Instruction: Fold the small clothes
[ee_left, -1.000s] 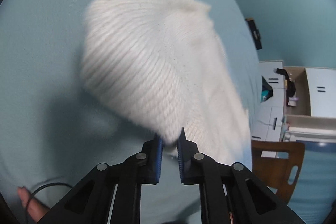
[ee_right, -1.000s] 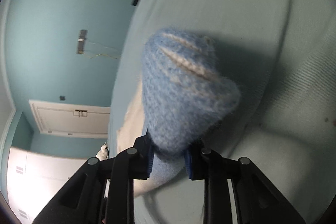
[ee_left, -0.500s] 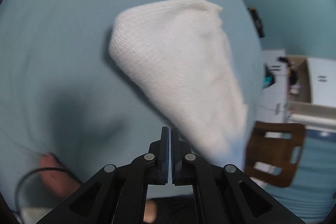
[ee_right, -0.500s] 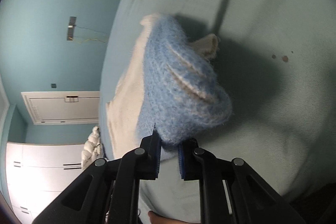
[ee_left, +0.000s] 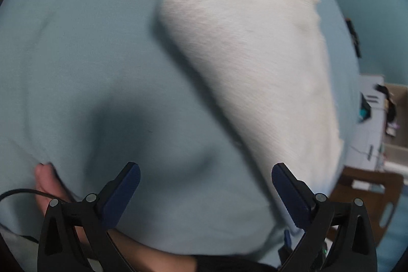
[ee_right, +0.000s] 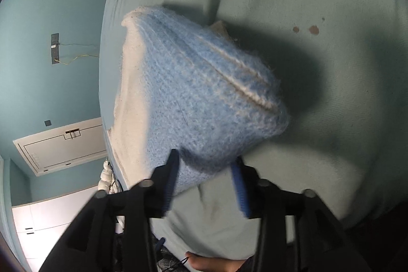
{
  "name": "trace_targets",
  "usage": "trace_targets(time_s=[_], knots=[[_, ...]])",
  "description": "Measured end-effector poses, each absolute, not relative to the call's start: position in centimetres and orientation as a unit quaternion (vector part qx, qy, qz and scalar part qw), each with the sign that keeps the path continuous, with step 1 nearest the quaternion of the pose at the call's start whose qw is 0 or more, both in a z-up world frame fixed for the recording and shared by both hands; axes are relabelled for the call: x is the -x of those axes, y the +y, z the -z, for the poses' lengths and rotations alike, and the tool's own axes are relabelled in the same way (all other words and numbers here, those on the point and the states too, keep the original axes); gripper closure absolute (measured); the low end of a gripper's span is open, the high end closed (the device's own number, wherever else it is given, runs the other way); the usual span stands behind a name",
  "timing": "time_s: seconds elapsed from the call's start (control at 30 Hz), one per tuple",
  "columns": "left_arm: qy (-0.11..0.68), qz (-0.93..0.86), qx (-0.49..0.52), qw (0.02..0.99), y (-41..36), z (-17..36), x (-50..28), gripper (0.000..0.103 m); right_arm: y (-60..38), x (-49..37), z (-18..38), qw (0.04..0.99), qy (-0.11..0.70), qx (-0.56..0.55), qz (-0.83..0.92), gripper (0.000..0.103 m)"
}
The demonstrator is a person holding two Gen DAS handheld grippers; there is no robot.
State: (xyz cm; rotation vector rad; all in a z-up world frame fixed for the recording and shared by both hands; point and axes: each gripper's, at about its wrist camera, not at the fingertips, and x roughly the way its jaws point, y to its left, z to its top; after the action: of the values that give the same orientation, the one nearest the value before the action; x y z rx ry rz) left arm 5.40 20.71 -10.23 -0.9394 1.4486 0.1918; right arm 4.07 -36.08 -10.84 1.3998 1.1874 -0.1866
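In the left wrist view, your left gripper [ee_left: 205,191] has its jaws spread wide and they are opening at this moment; nothing is between them, only the pale blue-green bed sheet [ee_left: 76,47] below. At the lower left edge you see a part of a bare foot [ee_left: 46,180] and a thin black cable [ee_left: 20,193] beside it. To the right of the gripper, the white knitted garment [ee_left: 255,63] lies flat on the sheet; its lower tip passes close beside the right finger, but I cannot tell if they touch, because the picture is blurred. Further right, at the edge of the bed, stands a wooden chair [ee_left: 369,190].

In the right wrist view, the white garment [ee_right: 130,93] shows at the left, with the blue fluffy knitted piece [ee_right: 204,98] lying over it on the sheet [ee_right: 318,157]. Your right gripper [ee_right: 204,177] has its jaws about half apart and they are opening; the lower edge of the blue piece is between them, and the pads do not seem to press on it. Two small brown spots [ee_right: 306,29] mark the sheet at the upper right.
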Motion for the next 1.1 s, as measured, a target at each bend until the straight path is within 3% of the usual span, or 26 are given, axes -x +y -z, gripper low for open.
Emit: trace_targets(time_s=[0.03,0.07,0.2,0.43,0.5,0.53,0.57,0.63,0.67,0.7,0.73,0.8,1.1], knots=[[0.640,-0.087,0.422,0.636,21.1,10.9,-5.3,0.000,-35.9,-4.1,11.2,0.594,0.517,-0.611,0.076,0.038],[0.641,-0.086,0.440,0.623,21.5,11.6,-5.2,0.000,-35.6,-4.2,11.6,0.581,0.519,-0.624,0.063,0.031],[0.622,-0.108,0.515,0.580,23.4,13.9,-4.6,0.000,-35.1,-4.0,13.8,0.517,0.493,-0.699,0.042,0.031],[0.595,-0.092,0.536,0.592,23.8,14.5,-7.2,0.000,-36.0,-5.1,14.4,0.530,0.449,-0.713,0.094,0.031],[0.588,-0.093,0.535,0.599,23.9,14.6,-8.2,0.000,-35.9,-5.7,14.2,0.539,0.438,-0.714,0.093,0.037],[0.586,-0.091,0.537,0.599,24.0,14.9,-8.7,0.000,-35.9,-5.8,13.9,0.547,0.433,-0.711,0.089,0.053],[0.589,-0.085,0.541,0.594,24.1,15.4,-9.4,0.000,-35.9,-6.1,13.6,0.556,0.431,-0.706,0.084,0.055],[0.585,-0.078,0.553,0.588,24.4,15.9,-10.1,0.011,-35.8,-6.6,12.6,0.576,0.434,-0.688,0.083,0.067],[0.573,-0.070,0.563,0.592,24.9,15.8,-10.6,0.036,-35.7,-6.9,12.0,0.590,0.434,-0.676,0.083,0.070],[0.562,-0.054,0.570,0.597,25.3,15.6,-10.9,0.054,-35.5,-6.9,11.6,0.598,0.434,-0.669,0.082,0.072],[0.566,-0.048,0.568,0.596,25.5,15.4,-11.0,0.057,-35.5,-7.0,11.2,0.609,0.432,-0.660,0.080,0.074],[0.569,-0.042,0.560,0.600,25.5,14.9,-10.8,0.073,-35.4,-7.1,10.3,0.631,0.428,-0.643,0.073,0.077],[0.569,0.022,0.480,0.668,22.8,4.0,-5.9,0.078,-35.8,-4.4,4.6,0.659,0.407,-0.631,0.040,0.082]])
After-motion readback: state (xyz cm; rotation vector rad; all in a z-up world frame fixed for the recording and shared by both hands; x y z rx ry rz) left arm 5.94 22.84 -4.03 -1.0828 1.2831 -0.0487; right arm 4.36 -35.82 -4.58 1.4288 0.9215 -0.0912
